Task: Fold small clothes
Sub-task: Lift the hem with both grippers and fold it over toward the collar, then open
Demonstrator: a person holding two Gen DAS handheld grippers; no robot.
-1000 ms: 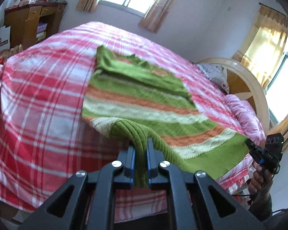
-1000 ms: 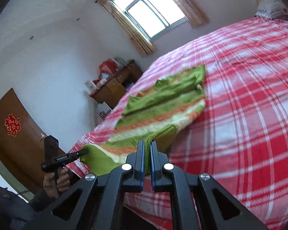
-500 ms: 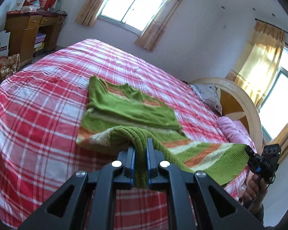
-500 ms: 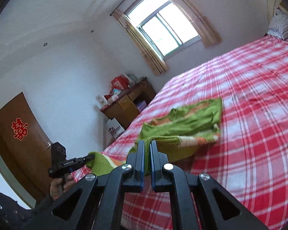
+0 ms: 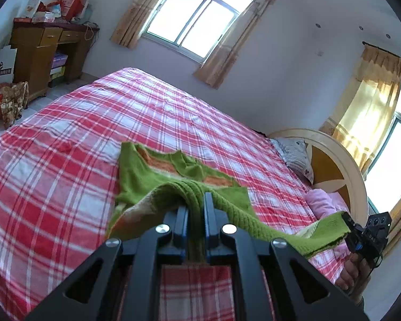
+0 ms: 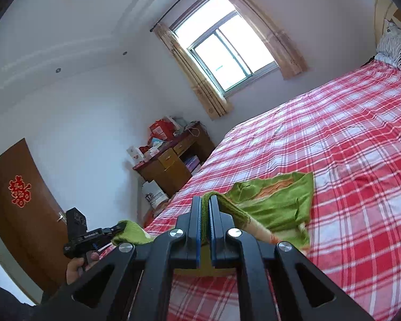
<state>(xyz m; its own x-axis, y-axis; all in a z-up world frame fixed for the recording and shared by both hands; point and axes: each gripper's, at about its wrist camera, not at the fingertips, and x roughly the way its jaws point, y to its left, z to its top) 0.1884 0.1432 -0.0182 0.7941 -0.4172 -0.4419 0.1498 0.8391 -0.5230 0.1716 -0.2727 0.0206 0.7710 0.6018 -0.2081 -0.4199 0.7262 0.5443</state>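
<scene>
A green knit sweater [image 5: 157, 168] with orange and cream stripes lies partly on the red plaid bed [image 5: 66, 139]. My left gripper [image 5: 195, 200] is shut on one corner of its green hem and holds it lifted. My right gripper [image 6: 205, 200] is shut on the other hem corner, also lifted. The hem hangs stretched between them above the bed's near edge. The collar end of the sweater [image 6: 280, 198] rests on the bed. The right gripper shows in the left wrist view [image 5: 344, 218], the left gripper in the right wrist view [image 6: 117, 227].
A wooden desk [image 5: 45, 50] with boxes stands by the far wall, bags on the floor beside it. A curved headboard [image 5: 334, 160] and pillows [image 5: 296, 155] are at the bed's head. A brown door [image 6: 21, 214] is behind the left hand.
Both grippers have risen and moved forward with the hem, carrying the lower half of the sweater up and over towards the collar. Less of the sweater lies flat on the bed.
</scene>
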